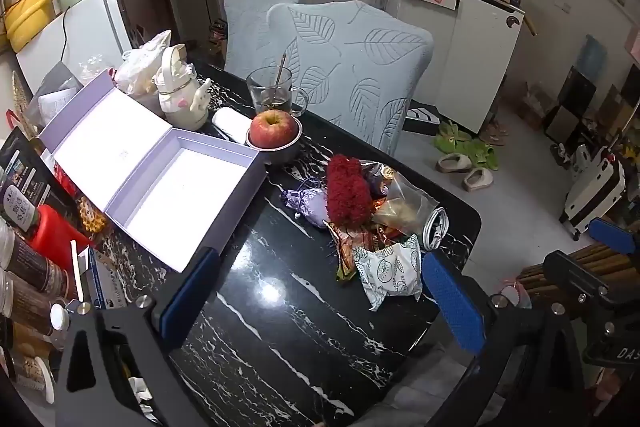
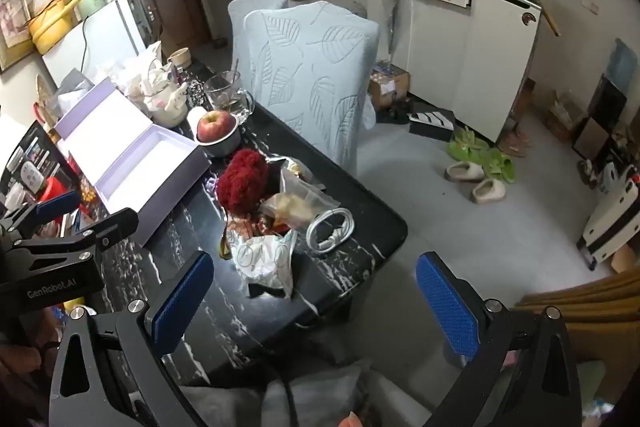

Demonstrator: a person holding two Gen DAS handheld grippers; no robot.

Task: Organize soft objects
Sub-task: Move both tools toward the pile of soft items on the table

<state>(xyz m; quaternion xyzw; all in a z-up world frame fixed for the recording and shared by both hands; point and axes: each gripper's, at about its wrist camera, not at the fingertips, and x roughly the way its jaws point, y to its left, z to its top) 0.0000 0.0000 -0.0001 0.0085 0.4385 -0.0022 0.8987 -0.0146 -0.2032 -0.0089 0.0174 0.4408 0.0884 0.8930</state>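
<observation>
Both grippers, left (image 1: 320,291) and right (image 2: 316,303), spread wide, empty; soft pile (image 1: 372,223) ahead, right-side of left fingers; open box (image 1: 160,187) left.

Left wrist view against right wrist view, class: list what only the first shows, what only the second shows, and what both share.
Only the left wrist view shows the lilac pouch beside the red fluffy item and the jars at the table's edge.

Only the right wrist view shows the cardboard parcel on the floor behind the chair, plus the framed picture.

Both share the open lilac box, apple, white cable, and open, empty fingers.
</observation>
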